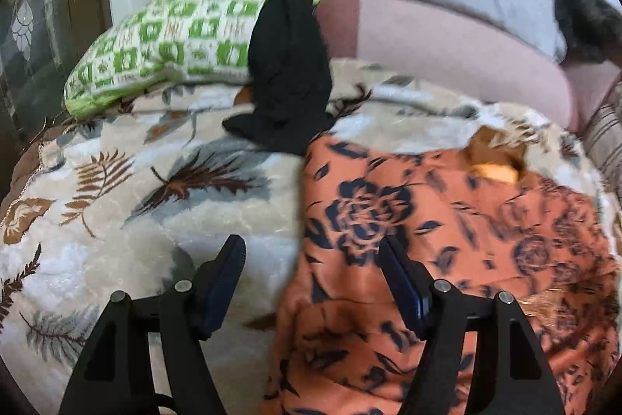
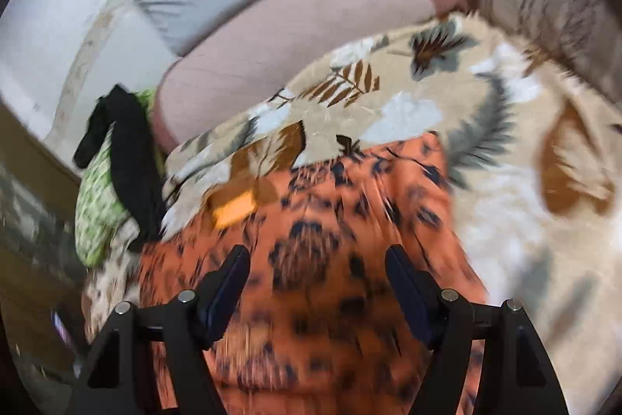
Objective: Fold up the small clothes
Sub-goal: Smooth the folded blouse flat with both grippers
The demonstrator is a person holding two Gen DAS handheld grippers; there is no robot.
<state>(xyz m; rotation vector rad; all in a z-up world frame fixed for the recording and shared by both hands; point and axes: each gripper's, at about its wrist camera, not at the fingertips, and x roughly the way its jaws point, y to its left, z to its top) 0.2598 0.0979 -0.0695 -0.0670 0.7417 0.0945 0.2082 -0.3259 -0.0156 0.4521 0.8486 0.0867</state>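
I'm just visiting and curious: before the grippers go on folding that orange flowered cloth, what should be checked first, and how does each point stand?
1. Left gripper open, nothing between its fingers: ok.
2. Right gripper open and empty: ok.
3. Orange cloth lying on the blanket, within view of both: ok.
4. Cloth spread flat, no bunching: not ok, it is wrinkled.
5. Black garment off the orange cloth: cannot tell, their edges meet.
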